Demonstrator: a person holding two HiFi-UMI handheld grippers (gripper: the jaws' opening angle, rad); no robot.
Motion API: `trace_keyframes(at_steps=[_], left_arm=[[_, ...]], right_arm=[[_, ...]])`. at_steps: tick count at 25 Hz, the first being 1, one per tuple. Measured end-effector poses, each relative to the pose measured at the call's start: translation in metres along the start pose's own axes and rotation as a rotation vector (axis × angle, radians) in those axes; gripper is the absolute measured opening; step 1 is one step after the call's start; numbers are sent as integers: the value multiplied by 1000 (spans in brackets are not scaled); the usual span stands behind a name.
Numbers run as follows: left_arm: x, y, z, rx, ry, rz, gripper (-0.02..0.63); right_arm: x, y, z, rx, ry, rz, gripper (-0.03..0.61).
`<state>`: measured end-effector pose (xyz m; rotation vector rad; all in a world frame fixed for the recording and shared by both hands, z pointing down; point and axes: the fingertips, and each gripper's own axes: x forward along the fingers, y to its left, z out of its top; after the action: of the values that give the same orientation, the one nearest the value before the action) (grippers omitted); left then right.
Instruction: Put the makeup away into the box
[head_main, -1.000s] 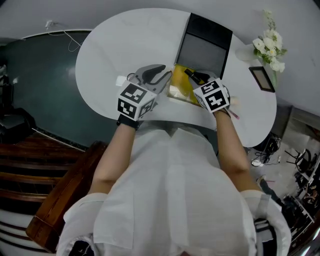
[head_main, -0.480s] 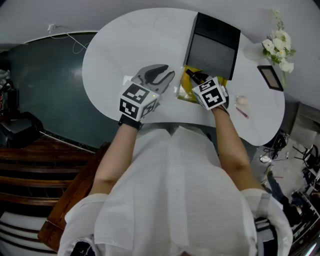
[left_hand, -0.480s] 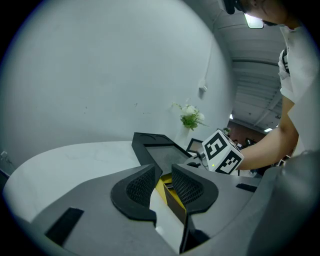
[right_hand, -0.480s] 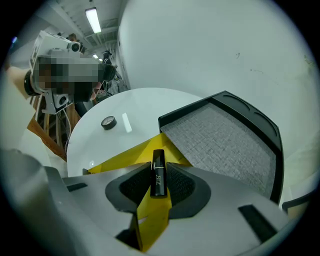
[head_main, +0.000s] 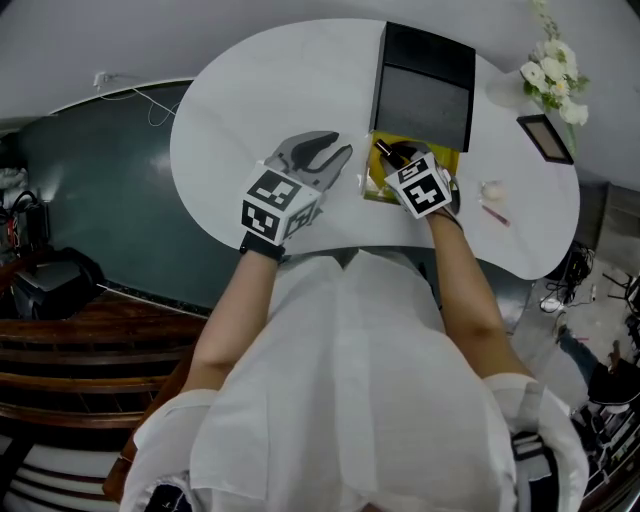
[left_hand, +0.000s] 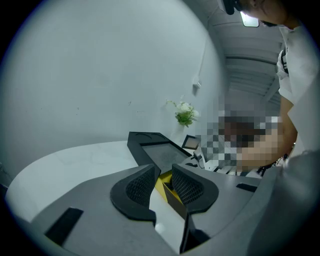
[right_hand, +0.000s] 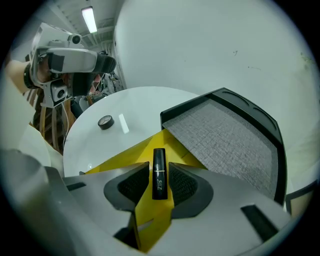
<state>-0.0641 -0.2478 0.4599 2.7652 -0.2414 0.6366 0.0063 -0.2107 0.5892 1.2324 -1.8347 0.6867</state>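
bench: white, rounded top (head_main: 270, 90), everything sits toward the far right of it
box: yellow inside (head_main: 447, 160), open, right in front of the person
lid: black with a grey lining (head_main: 420, 100), flipped back beyond the box, lining facing up
right gripper: (head_main: 398, 162) tipped steeply down over the box, marker cube on top hides most of it in the head view
right fingers: (right_hand: 182, 185) clamped on the lipstick from both sides, so that one's a proper grip
lipstick: short black tube (right_hand: 159, 159) with pale lettering, lengthwise between the pads, its end pointing at the lid, yellow of the box right under it; can't tell if it touches the box
left gripper: (head_main: 338, 150) hangs over bare bench just left of the box, pointing at it
left fingers: (left_hand: 137, 187) spread apart and they've just been opening wider, gripping nothing, you only see the box corner through the gap
loose bits: a little black disc (right_hand: 105, 122) and a white stick (right_hand: 123, 124) lie side by side on the bench left of the box
far right: white flowers (head_main: 553, 75) and a small dark frame (head_main: 545, 138) near the bench edge, well apart from both grippers
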Motion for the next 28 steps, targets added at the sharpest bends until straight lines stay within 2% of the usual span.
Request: trace_keyframes(at_steps=[2, 15, 21, 28], left_arm=[[-1, -2, 0, 8, 3, -10, 114], [16, -34, 10, 37, -6, -74, 115], [38, -62, 17, 44, 2, -117, 115], [77, -101, 24, 45, 10, -163, 121]], right_arm=[[-2, 1, 2, 19, -10, 1, 143], [-45, -2, -7, 72, -71, -9, 146], [-83, -20, -26, 65, -82, -31, 146], [-121, -58, -69, 41, -55, -63, 146]])
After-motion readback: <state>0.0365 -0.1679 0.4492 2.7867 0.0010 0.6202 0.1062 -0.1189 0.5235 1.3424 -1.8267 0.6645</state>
